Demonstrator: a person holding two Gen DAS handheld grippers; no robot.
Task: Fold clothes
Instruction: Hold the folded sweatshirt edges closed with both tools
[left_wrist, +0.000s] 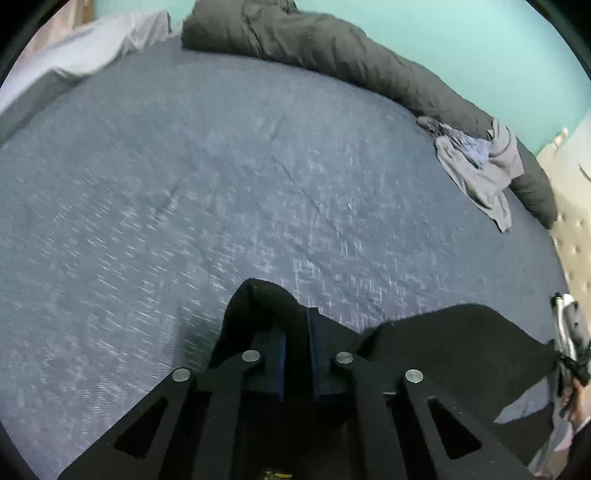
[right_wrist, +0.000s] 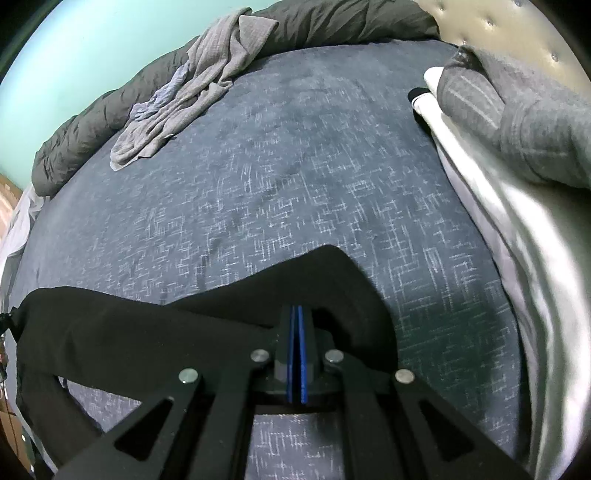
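Black garment (right_wrist: 147, 325) stretched between both claws, sagging over blue bedsheet (right_wrist: 295, 184).

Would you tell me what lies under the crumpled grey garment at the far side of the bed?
The grey garment lies partly on the blue patterned bedsheet and partly on the rolled dark duvet. A bluish cloth peeks out beneath its folds; how far that extends is covered.

dim, motion-blurred, fisheye-warped edges
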